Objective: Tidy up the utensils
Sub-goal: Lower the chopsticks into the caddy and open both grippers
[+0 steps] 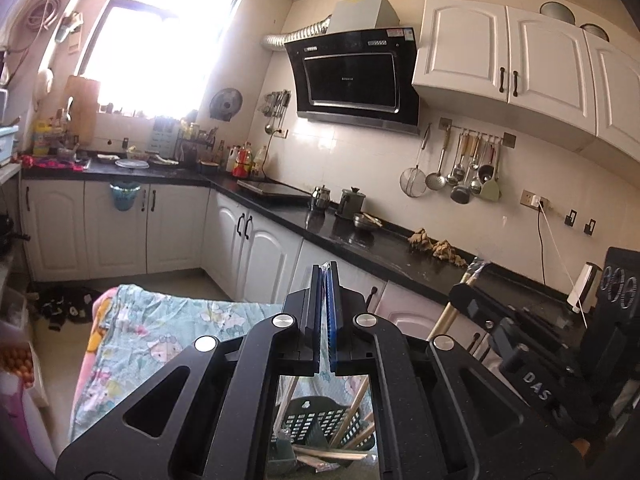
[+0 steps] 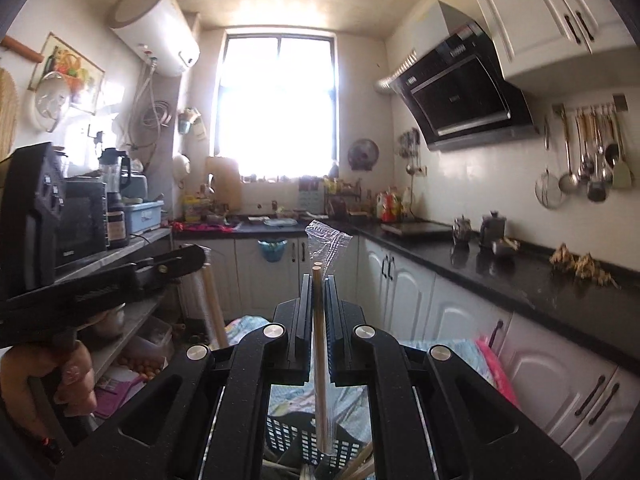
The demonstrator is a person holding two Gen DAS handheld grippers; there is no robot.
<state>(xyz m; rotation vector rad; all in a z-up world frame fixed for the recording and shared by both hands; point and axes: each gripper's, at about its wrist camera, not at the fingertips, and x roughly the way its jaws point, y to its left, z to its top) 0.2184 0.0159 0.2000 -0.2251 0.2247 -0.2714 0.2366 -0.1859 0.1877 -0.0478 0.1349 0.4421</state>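
Kitchen cabinets and a black tabletop (image 1: 360,240) run along the right wall, with a bright window at the far end; both tools are held up in the air above a floral cloth (image 1: 160,320).

Right tool (image 2: 319,280) is clenched on a pair of chopsticks (image 2: 319,320) in a clear plastic sleeve (image 2: 326,240). Their long axis runs straight along the fingers: the crumpled sleeve end sticks out past the fingertips toward the window, and the other end passes back down between the fingers toward the dark basket (image 2: 296,440) directly beneath the tool. That basket already holds loose wooden sticks, seen through the gap under each tool.

Left tool (image 1: 325,276) has its blue pads (image 1: 330,312) pressed together, with only a sliver of clear film at the tips; whether it pinches the same sleeve I cannot tell.

By my judgement the coming move turns on this: the basket lies below and behind the right tool, in line with the chopsticks, so that tool is the nearer and a lowering along their axis would seat them.
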